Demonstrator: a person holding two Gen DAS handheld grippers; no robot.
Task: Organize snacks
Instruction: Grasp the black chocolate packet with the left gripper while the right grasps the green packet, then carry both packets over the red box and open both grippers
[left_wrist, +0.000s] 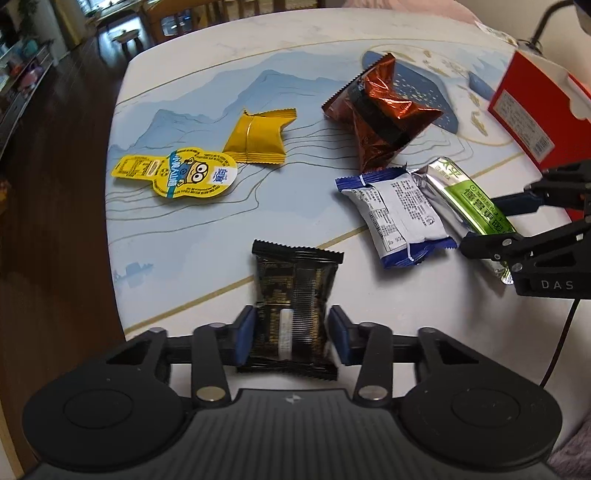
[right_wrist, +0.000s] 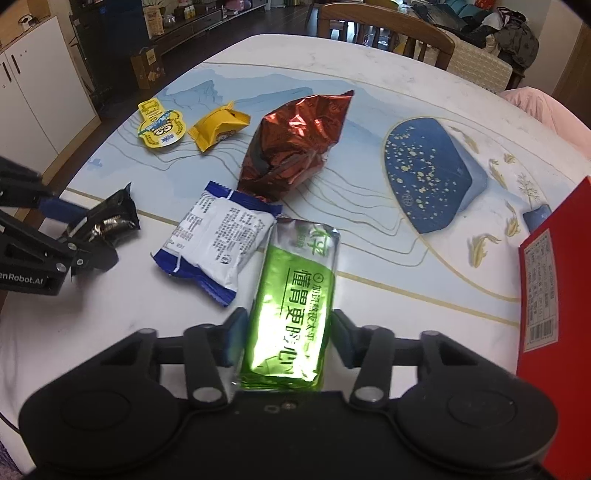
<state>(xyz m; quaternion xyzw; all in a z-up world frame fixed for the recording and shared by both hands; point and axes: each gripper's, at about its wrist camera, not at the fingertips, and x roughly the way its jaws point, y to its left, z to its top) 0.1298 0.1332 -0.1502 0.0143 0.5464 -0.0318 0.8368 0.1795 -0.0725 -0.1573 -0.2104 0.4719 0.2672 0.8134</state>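
- Our left gripper (left_wrist: 291, 338) is clenched on the black snack packet (left_wrist: 295, 302), blue pads pressed against its two long sides near its near end; the packet's long axis runs straight away from us along the fingers.
- Our right gripper (right_wrist: 288, 339) is clamped on the green foil packet (right_wrist: 291, 306) in the same way, long axis in line with the fingers, silver end pointing away.
- Just beside the green packet lies the white-and-blue packet (right_wrist: 218, 240), touching its silver end; beyond both sits the crumpled copper-red bag (right_wrist: 295, 144).
- The red box (right_wrist: 550, 295) stands to the right, nearer our right hand; we judge it the likely place for the snacks, so the green packet has the shorter way.
- The left view shows the box's open white-edged top; the right view shows only its labelled side.
- Far left on the table (left_wrist: 207, 229) lie the yellow cartoon pack (left_wrist: 177, 171) and the gold wrapper (left_wrist: 258, 136), well apart from both grippers.
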